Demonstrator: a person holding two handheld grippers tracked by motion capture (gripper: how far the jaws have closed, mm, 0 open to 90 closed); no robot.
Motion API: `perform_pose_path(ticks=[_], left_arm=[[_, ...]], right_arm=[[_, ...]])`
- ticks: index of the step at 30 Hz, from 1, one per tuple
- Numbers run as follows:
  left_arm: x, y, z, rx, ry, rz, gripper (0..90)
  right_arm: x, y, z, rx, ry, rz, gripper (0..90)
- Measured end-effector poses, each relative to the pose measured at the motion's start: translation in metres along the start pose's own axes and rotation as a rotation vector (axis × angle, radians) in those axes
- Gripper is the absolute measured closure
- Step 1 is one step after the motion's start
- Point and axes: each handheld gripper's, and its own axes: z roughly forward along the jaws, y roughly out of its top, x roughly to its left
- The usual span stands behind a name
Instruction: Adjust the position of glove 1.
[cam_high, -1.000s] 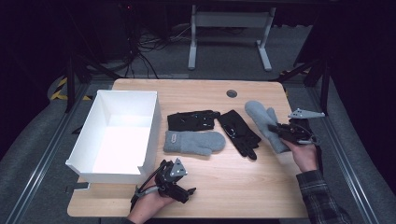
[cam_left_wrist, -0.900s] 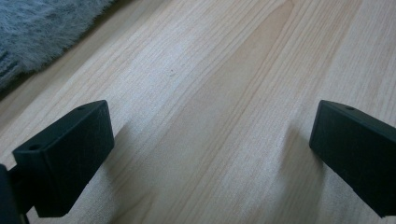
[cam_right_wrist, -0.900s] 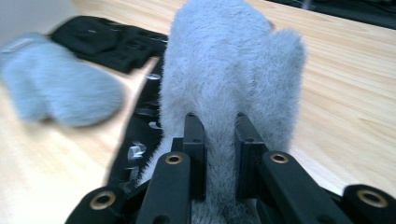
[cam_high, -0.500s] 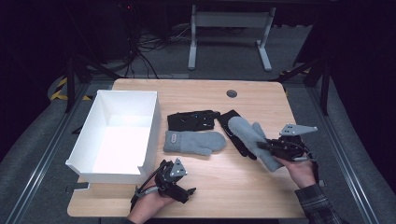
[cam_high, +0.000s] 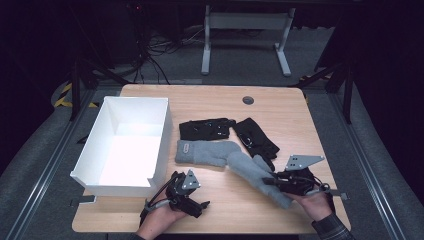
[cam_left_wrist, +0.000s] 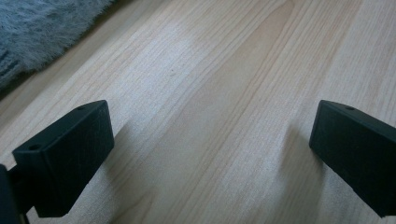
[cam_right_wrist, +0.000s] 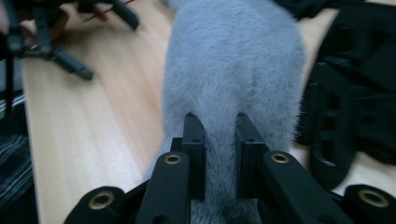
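Lying slantwise on the worktop (cam_high: 300, 115), the fuzzy grey wool mitten (cam_high: 252, 172) has its near end clenched in the right gripper (cam_right_wrist: 215, 140).

The high view looks forward and down from above the near edge of the pale wooden table (cam_high: 215, 105); the left gripper view skims that wood closely; the right gripper view sits close along the fluffy grey mitten (cam_right_wrist: 233, 70), shared with the high view (cam_high: 255, 172).
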Motion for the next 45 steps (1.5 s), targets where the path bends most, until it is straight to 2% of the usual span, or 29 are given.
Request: perform_pose_path(ticks=[5, 11, 15, 17, 18, 20, 22, 27, 29, 31, 33, 36, 39, 45], left_arm=[[0.000, 0.000, 0.000, 0.000, 0.000, -0.002, 0.2], [0.000, 0.000, 0.000, 0.000, 0.001, -0.003, 0.3], [-0.001, 0.000, 0.000, 0.001, 0.005, -0.003, 0.1], [-0.002, 0.002, 0.000, 0.012, 0.014, -0.015, 0.6], [-0.003, 0.004, -0.001, 0.019, 0.018, -0.017, 2.4], [-0.006, 0.007, -0.006, 0.024, 0.015, -0.023, 17.1], [-0.008, 0.010, -0.008, 0.020, 0.019, -0.034, 24.1], [-0.014, 0.025, -0.016, -0.042, 0.020, -0.049, 63.6], [-0.016, 0.032, -0.015, -0.046, 0.011, -0.046, 75.1], [-0.017, 0.037, -0.012, -0.034, 0.020, -0.032, 84.9], [-0.016, 0.041, -0.007, -0.019, 0.011, -0.043, 89.6], [-0.015, 0.045, 0.001, -0.002, 0.002, -0.063, 90.0], [-0.014, 0.049, 0.006, 0.008, -0.011, -0.069, 90.0], [-0.012, 0.057, 0.016, 0.016, -0.011, -0.071, 90.0]], right_arm=[[0.015, -0.003, 0.011, 0.028, 0.046, -0.038, 78.7], [0.023, -0.004, 0.024, 0.059, 0.072, -0.050, 75.7], [0.027, -0.005, 0.030, 0.085, 0.085, -0.052, 58.6], [0.027, -0.004, 0.026, 0.066, 0.087, -0.046, 52.1], [0.026, -0.003, 0.023, 0.050, 0.089, -0.042, 50.5], [0.025, -0.003, 0.015, 0.029, 0.072, -0.040, 49.7], [0.021, -0.006, 0.006, 0.021, 0.050, -0.028, 54.1], [0.005, -0.023, -0.011, 0.064, -0.011, -0.009, 78.3], [0.001, -0.028, -0.013, 0.085, -0.021, -0.007, 84.9], [-0.002, -0.034, -0.014, 0.122, -0.023, -0.027, 90.0], [-0.002, -0.038, -0.012, 0.153, -0.019, -0.040, 90.0], [-0.002, -0.040, -0.010, 0.180, -0.017, -0.057, 90.0], [-0.002, -0.038, -0.010, 0.181, 0.001, -0.060, 90.0], [0.003, -0.037, -0.005, 0.199, 0.046, -0.083, 90.0]])
